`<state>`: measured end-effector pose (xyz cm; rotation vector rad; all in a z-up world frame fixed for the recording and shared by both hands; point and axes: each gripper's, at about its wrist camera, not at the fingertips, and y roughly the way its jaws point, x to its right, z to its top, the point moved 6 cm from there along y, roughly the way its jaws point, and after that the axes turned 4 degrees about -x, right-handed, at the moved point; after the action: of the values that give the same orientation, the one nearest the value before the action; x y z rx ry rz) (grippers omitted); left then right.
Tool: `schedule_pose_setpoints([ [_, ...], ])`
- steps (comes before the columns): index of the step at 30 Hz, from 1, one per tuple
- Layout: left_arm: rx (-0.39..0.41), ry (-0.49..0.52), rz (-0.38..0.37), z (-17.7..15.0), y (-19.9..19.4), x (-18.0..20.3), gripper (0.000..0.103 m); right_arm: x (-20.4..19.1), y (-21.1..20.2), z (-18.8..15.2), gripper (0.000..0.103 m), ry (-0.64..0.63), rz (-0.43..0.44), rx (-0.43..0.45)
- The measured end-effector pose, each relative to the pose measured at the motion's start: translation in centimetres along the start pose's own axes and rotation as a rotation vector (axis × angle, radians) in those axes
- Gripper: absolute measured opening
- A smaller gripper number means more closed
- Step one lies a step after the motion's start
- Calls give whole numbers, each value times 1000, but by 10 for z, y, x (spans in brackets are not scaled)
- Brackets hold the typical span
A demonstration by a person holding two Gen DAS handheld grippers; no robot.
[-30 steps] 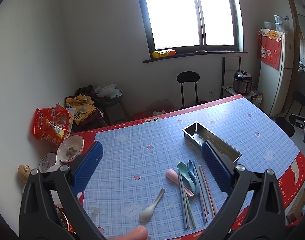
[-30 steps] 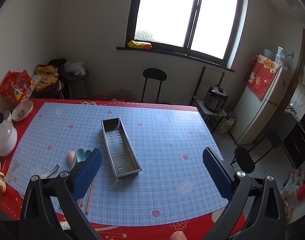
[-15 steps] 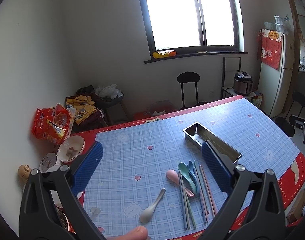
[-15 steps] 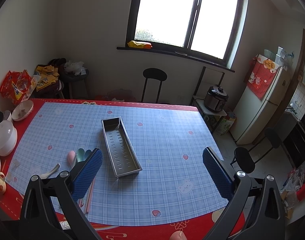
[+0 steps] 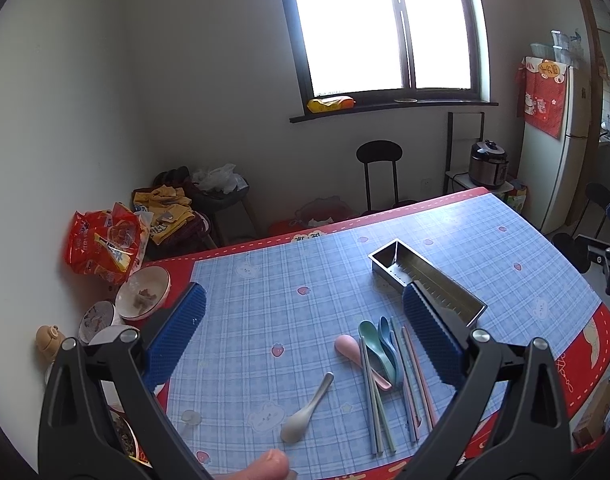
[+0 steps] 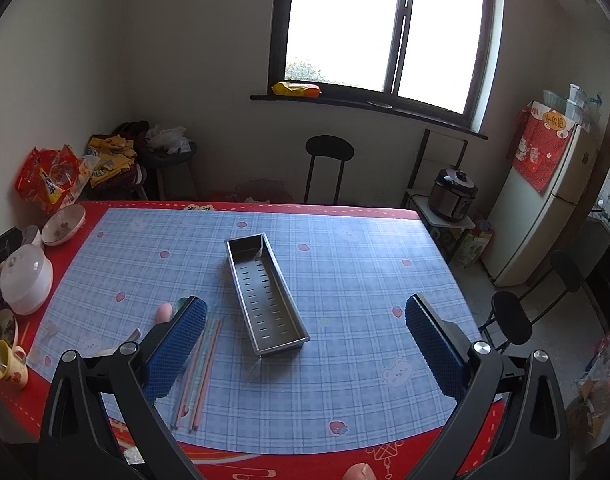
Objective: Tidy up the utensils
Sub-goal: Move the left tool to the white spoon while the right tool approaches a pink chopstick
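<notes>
Nothing is sorted yet: both the left tongs (image 5: 303, 338) and right tongs (image 6: 305, 340) hover spread and empty above the surface (image 6: 365, 272), the steel tray (image 6: 266, 292) lies bare, and spoons (image 5: 379, 346) and chopsticks (image 5: 415, 376) wait just beside it.

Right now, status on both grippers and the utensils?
Left gripper and right gripper open, empty. Pastel spoons and chopsticks loose beside empty perforated steel tray. Nothing blocking.

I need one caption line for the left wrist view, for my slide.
Open left tongs above spoons and chopsticks beside an empty metal tray.
</notes>
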<state>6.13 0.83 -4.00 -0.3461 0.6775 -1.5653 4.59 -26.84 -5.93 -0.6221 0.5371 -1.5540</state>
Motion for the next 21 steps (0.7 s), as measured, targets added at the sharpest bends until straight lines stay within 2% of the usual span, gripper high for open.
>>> schedule_pose_setpoints([
  [4, -11, 7, -19, -13, 9, -7, 97, -28, 23, -13, 98, -2, 135, -29],
  [10, -68, -20, -52, -45, 31, -32, 97, -81, 57, -25, 98, -71, 232, -43],
  [16, -127, -74, -100, -85, 63, -60, 97, -122, 107, -51, 98, -111, 294, -140],
  [19, -180, -95, -127, -111, 87, -68, 97, -135, 135, -69, 98, -141, 264, -204],
  [21, -213, -98, -134, -130, 106, -71, 97, -142, 155, -83, 98, -136, 289, -257],
])
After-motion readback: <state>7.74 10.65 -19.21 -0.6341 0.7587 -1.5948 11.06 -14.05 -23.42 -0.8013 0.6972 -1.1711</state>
